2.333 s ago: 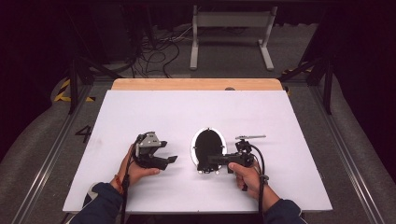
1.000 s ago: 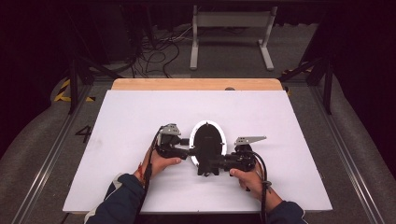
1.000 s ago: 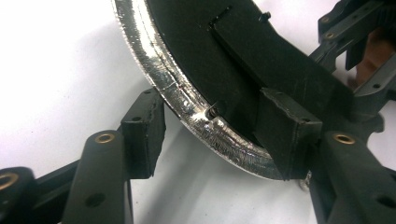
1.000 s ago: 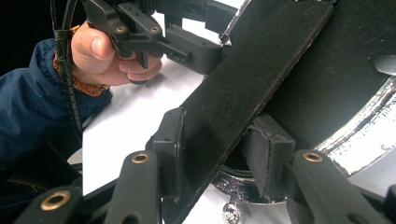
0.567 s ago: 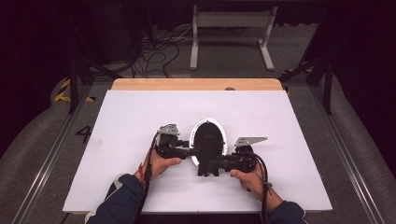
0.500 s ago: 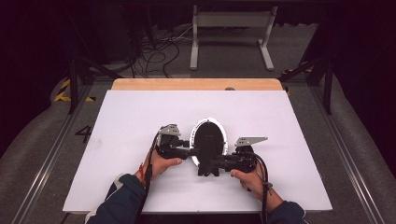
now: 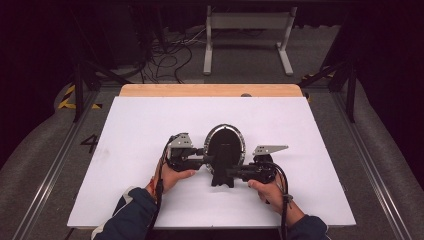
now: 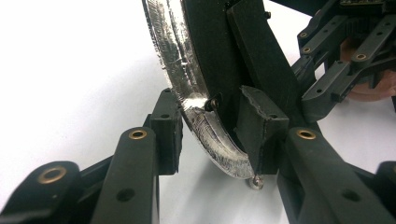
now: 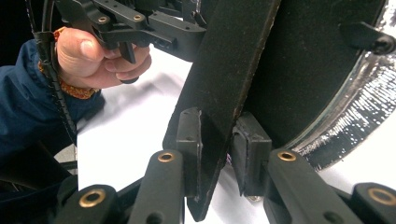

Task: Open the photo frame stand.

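Silvered rim of the oval mirror (image 8: 187, 88) sits between the left gripper (image 7: 202, 159) pads, jaws just closing, not yet pinching. Right gripper (image 9: 217, 154) clamps the stand leg (image 9: 224, 84). Squeeze the rim squarely before lifting, keeping both hands level.

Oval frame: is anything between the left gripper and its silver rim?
Nothing visible. The left gripper's jaws, just closing, already straddle the oval frame's silver rim on the white table; whether the pads press it yet is unclear.
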Demonstrator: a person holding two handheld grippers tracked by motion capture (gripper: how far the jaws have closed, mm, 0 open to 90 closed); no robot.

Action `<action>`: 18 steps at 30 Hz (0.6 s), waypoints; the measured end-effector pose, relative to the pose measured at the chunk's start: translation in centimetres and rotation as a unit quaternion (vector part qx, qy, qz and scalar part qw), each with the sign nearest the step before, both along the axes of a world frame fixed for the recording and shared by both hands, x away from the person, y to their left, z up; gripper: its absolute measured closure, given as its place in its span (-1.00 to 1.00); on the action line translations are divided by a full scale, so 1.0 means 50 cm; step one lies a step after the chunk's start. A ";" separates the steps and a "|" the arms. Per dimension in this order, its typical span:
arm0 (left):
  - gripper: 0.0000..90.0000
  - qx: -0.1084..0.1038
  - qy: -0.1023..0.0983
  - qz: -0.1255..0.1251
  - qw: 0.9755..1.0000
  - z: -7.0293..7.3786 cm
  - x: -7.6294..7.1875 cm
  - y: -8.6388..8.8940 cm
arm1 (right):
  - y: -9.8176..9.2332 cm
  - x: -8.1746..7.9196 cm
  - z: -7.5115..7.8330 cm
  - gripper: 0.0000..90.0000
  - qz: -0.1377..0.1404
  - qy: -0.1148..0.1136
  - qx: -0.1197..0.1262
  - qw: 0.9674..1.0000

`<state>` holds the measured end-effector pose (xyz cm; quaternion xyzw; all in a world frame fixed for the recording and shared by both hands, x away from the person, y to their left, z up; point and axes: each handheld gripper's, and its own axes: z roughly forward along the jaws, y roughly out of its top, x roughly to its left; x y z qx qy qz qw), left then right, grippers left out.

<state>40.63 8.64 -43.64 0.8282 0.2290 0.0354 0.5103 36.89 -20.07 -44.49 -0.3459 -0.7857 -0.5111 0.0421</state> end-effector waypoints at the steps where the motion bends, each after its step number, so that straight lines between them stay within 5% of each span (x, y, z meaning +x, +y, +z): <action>1: 0.39 0.002 -0.009 0.001 1.000 0.002 -0.002 0.000 | 0.000 0.000 0.001 0.68 0.002 0.001 0.000 1.000; 6: 0.46 0.008 -0.043 0.015 0.999 0.015 -0.014 0.002 | 0.002 -0.008 0.016 0.69 0.010 0.000 0.004 1.000; 11: 0.54 0.020 -0.088 0.030 0.995 0.025 -0.027 0.004 | 0.007 -0.016 0.028 0.71 0.020 -0.007 -0.001 1.000; 18: 0.58 0.014 -0.091 0.017 0.996 0.020 -0.027 0.011 | 0.006 -0.015 0.027 0.74 0.026 -0.010 -0.007 1.000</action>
